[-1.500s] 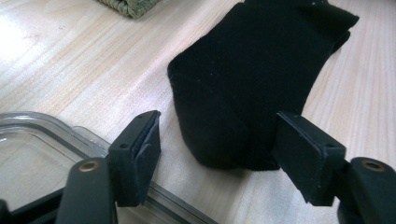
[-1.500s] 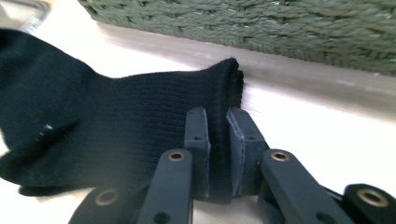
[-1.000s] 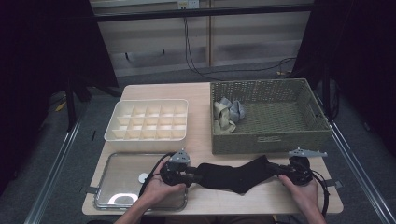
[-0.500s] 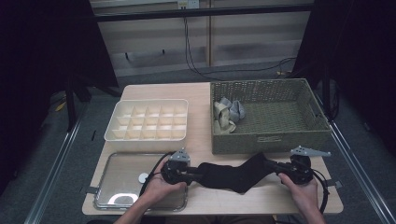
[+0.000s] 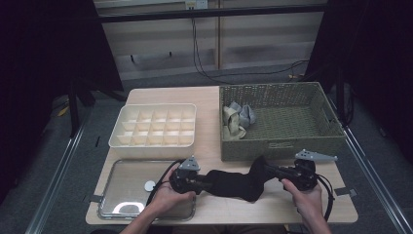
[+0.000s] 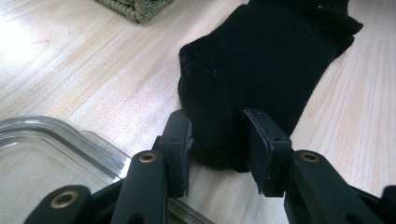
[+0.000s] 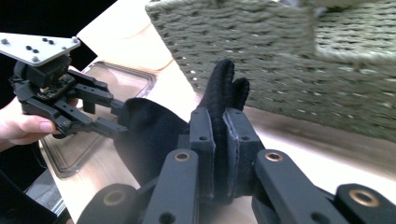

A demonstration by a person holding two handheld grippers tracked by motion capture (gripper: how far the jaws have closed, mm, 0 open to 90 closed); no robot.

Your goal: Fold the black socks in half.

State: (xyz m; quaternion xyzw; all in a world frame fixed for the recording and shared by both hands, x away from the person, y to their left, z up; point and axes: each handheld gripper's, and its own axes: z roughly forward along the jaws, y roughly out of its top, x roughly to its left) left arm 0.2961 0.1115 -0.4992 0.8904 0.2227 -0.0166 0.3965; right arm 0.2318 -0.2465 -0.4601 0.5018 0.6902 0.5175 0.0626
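- A pale wooden worktop (image 5: 209, 100) stands in a dim room, with dark curtains at both sides and cables trailing over the floor behind it.
- A black sock (image 5: 234, 183) lies stretched along the near edge of the worktop, just in front of the woven basket (image 5: 282, 141) and right of the clear tray (image 5: 122, 195).
- The left gripper (image 5: 202, 184), held in the person's left hand (image 5: 168, 197), has its fingers (image 6: 268, 149) set on both sides of the sock's left end; in the left gripper view the cloth bulges between the 2 pads, so the fingers are clenched on it. They have just been closing a little on the cloth.
- This end of the sock rests on the wood beside the tray's rounded corner (image 6: 56, 135).
- The right gripper (image 5: 270, 171), in the person's right hand (image 5: 304, 197), has its fingers (image 7: 201, 140) pinched tight on the sock's other end, which stands up as a folded black ridge between the pads.
- That end is lifted off the wood, close to the basket's front wall (image 7: 299, 51).
- Between the 2 grippers the sock sags in a dark band.
- Inside the basket, at its left, lies a heap of grey and beige socks (image 5: 238, 119).
- A white divided box (image 5: 156, 126) sits behind the tray, left of the basket.
- A small white round thing (image 5: 149, 185) lies in the tray.
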